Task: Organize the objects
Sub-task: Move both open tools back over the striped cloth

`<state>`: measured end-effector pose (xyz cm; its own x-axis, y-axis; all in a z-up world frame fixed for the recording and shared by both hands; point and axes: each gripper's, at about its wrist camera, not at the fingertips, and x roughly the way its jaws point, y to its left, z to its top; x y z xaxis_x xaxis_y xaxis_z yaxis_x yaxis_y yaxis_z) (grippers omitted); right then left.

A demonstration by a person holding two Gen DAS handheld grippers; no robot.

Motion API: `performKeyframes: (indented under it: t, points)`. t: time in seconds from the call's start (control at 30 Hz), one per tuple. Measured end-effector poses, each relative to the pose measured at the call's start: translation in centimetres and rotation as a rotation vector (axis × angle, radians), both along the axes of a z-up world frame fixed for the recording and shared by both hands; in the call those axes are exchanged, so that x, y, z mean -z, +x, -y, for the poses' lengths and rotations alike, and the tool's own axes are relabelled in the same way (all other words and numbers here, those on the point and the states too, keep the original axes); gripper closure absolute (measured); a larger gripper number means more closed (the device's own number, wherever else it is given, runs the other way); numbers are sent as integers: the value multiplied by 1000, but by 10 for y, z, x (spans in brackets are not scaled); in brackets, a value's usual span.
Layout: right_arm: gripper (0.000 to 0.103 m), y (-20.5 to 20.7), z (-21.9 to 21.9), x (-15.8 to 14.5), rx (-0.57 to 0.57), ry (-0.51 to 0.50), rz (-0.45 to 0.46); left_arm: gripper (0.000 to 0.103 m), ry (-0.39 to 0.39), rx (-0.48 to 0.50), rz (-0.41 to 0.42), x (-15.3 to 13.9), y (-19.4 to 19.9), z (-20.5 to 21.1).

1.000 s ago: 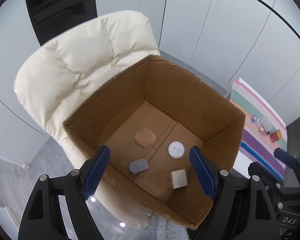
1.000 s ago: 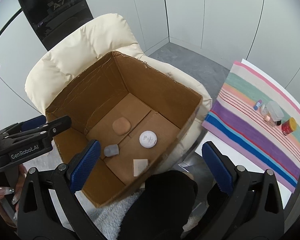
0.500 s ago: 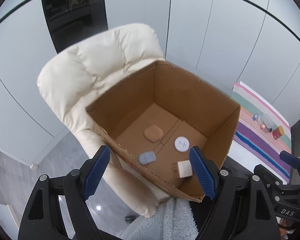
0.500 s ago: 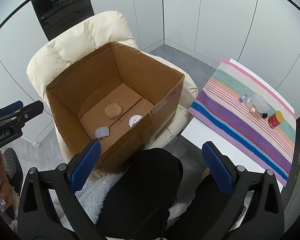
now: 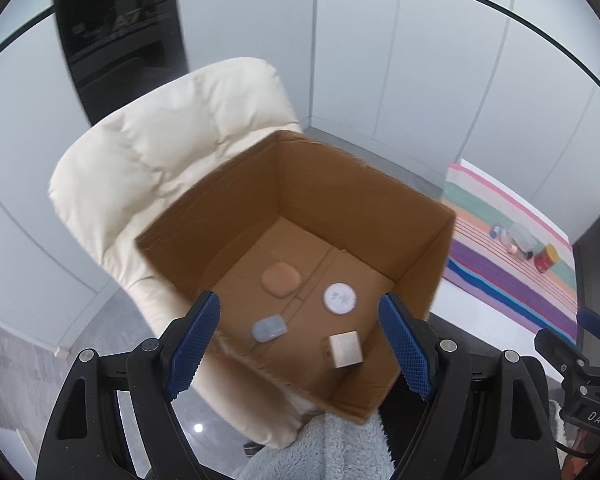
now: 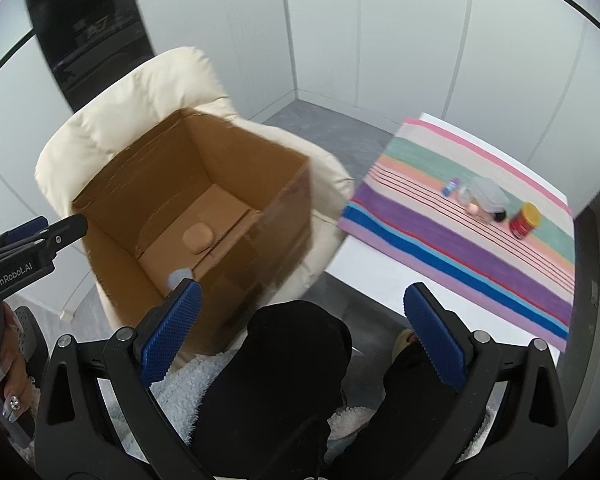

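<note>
Both views had swung away from the cardboard box (image 5: 342, 216) toward the striped cloth (image 6: 496, 248) at right. The left gripper (image 5: 300, 340) and right gripper (image 6: 300, 334) hung wide, empty. 4 items lay boxed; the red jar (image 6: 524, 221) and others waited at the frame's right.

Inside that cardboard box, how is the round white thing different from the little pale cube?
The white disc is round and flat, lying low on the box floor; the cube is squarish and stands taller. The disc is bright white with faint print on top; the cube is cream or beige. The disc lies farther in; the cube sits nearer the left gripper. Both rest loose inside the box, untouched.
</note>
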<state>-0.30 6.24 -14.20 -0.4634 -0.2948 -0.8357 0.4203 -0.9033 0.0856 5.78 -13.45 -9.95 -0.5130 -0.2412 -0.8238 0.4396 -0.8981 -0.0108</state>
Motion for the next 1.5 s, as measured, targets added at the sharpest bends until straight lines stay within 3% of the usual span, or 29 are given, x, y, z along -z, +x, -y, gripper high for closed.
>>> performKeyframes:
  t: [0.57, 0.93, 1.23, 1.4, 1.5]
  points:
    - [1, -1, -131, -14, 308, 24, -29, 20, 20, 289, 10, 3, -79, -111]
    - [1, 7, -225, -16, 512, 19, -16, 20, -31, 414, 19, 3, -110, -181]
    - [1, -10, -272, 9, 600, 34, 11, 20, -37, 490, 17, 9, -131, -218]
    - [1, -42, -289, 28, 611, 42, 22, 20, -45, 563, 59, 24, -170, -247]
    - [1, -70, -300, 41, 617, 53, 11, 20, -117, 594, 86, 38, -205, -267]
